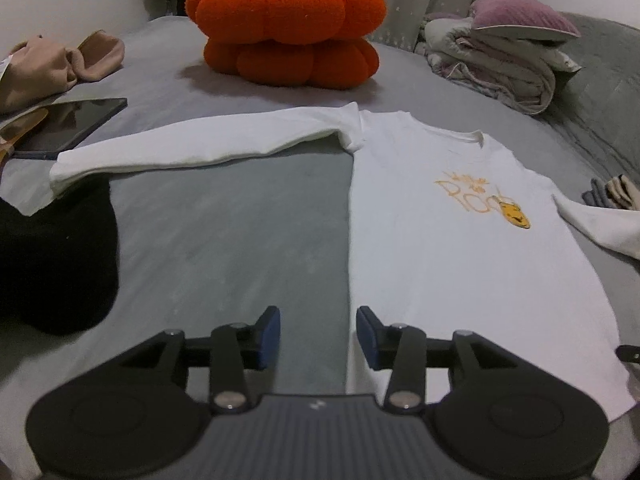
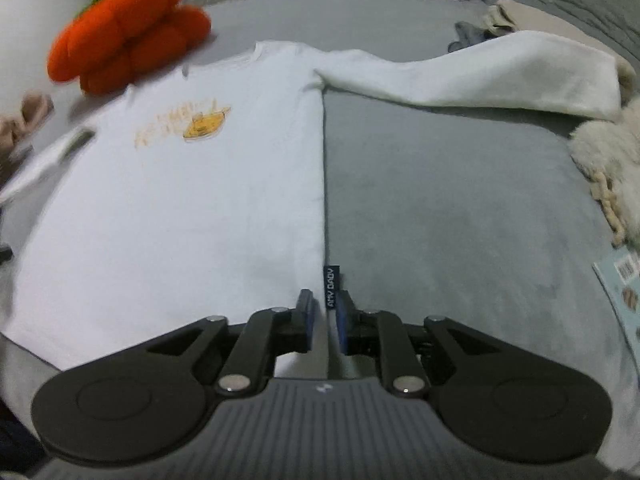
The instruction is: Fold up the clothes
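Left tool (image 1: 318,336) gapes over shirt (image 1: 460,248) edge; right tool (image 2: 323,320) straddles hem, barely parted.

Two claw-mounted views, close, angled downward, sharing the white shirt (image 1: 460,248).

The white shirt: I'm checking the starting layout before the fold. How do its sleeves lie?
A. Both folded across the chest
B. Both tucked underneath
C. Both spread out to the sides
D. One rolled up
C: the white shirt lies flat on the grey bed, one sleeve stretched left and the other sleeve stretched right.
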Demonstrator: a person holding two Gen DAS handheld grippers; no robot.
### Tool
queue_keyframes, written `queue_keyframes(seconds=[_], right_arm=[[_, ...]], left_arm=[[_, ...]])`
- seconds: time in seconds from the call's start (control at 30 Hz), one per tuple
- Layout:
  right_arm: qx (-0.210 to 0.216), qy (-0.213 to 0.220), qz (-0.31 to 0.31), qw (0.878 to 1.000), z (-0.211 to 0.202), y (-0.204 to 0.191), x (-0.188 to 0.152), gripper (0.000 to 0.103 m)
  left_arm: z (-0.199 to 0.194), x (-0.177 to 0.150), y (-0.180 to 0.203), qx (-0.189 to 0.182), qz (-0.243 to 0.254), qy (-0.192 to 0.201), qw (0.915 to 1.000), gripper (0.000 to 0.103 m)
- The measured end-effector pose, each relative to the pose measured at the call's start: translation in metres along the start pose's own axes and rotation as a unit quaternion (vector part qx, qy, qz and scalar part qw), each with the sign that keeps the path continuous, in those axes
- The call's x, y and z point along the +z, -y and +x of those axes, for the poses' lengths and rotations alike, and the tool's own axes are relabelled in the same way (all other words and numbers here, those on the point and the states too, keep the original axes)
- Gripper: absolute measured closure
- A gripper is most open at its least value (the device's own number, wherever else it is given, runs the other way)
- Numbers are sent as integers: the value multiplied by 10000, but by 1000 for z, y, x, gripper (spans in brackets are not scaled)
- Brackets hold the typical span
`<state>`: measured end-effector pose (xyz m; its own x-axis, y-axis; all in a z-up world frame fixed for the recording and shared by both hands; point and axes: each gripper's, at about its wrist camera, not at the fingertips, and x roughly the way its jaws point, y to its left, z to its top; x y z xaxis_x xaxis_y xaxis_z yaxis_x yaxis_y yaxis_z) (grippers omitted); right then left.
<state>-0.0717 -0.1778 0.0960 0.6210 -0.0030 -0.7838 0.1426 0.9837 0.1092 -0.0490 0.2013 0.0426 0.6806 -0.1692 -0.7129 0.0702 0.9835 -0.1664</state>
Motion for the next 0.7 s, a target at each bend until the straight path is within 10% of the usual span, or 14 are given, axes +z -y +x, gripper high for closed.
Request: queue_keyframes(seconds=[0.27,0.47,0.7], right_arm=[[50,264,-195,9994,-3,-2,22,82],[137,408,-839,9955,13,-26,59,73],[288,500,-1158,9916,36,-50,60,64]], left_arm=[[-10,40,-54,343,-689,478,9959,45],[-13,71,-150,1308,-1754,877,9718,43],[8,90,-206,1572,-2252,873,9576,39]])
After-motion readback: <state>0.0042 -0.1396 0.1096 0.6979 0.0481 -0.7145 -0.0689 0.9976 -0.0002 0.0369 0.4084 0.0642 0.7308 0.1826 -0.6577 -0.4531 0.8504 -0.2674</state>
